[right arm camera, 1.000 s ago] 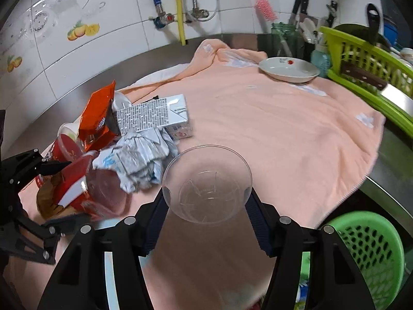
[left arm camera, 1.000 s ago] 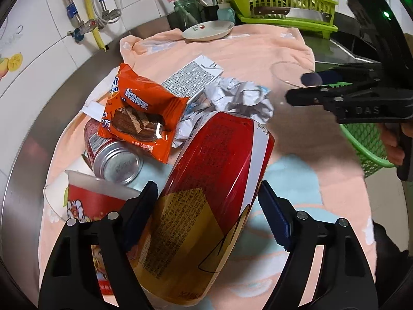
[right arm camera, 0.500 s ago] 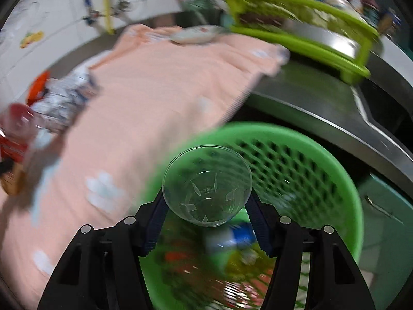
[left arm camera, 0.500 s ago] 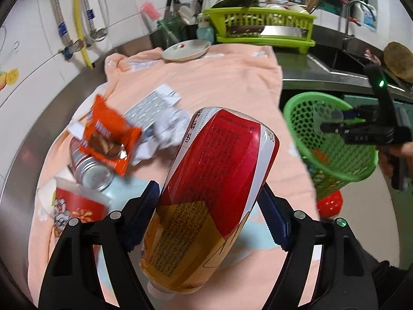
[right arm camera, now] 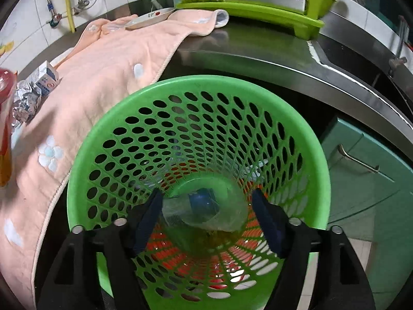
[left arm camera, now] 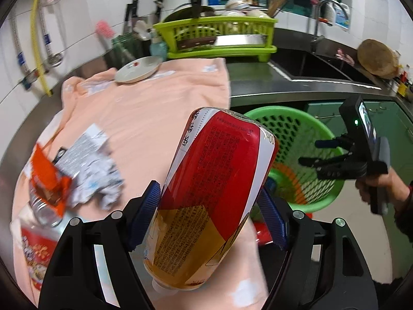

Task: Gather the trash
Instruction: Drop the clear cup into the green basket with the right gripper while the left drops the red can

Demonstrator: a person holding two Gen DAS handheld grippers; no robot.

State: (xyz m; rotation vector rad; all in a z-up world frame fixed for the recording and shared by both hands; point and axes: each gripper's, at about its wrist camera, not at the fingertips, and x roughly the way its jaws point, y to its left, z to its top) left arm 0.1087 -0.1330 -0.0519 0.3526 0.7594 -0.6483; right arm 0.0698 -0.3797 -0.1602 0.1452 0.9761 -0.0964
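Two grippers: left (left arm camera: 206,217) clamps glossy bottle (left arm camera: 214,193); right (right arm camera: 207,219) spread, apparently empty, over perforated basket (right arm camera: 108,118).

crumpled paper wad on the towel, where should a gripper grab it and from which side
Probably pinch across the crumpled paper wad's bulging middle, coming down from above on the green basket side. The orange wrapper crowds its opposite edge and the carton lies behind it, while the basket side faces bare towel.
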